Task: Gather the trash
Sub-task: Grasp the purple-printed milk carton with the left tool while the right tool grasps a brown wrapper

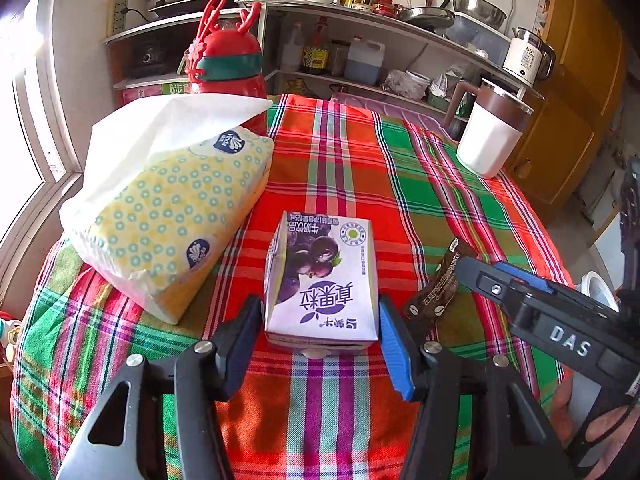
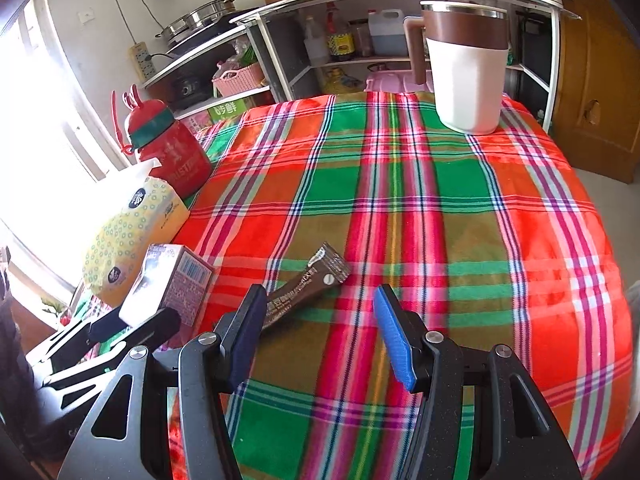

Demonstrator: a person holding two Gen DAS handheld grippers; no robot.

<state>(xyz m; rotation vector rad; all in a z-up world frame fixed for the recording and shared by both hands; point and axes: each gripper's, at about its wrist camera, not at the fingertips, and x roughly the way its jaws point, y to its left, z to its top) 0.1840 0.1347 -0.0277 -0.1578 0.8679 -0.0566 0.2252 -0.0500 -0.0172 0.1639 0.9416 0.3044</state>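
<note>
Kitchen corner w/ metal shelving behind; up front a table under a red-green-pink plaid cloth (image 2: 440,208).

Left gripper (image 1: 318,336) straddles the small purple-and-white drink carton (image 1: 320,276) lying flat on the cloth. Black finger on one side, blue-padded one on the other, both right beside the carton's near end; a thin gap seems to show on each side, so not yet clamped, though contact is hard to rule out.

Right gripper (image 2: 320,332) has its jaws well apart and holds nothing. The brown coffee-stick sachet (image 2: 306,286) lies on the cloth, one end just inside the black finger, the rest angled away, so it's off-centre in the jaws.

Risks, as I judge them:
- Carton looks light and prob. empty: a squeeze near its end could crush it or pop it fwd out of the pads.
- Sachet is thin and flat: pads may close above it, or catch cloth and drag it.
- Both grippers sit close together; a sideways reach could knock them, or nudge the yellow-dotted soft tissue pack (image 1: 176,216) next to the carton.
- White mug w/ brown lid band (image 2: 466,68) and red lidded bottle (image 2: 172,148) stand well apart at the far side, low risk.
</note>
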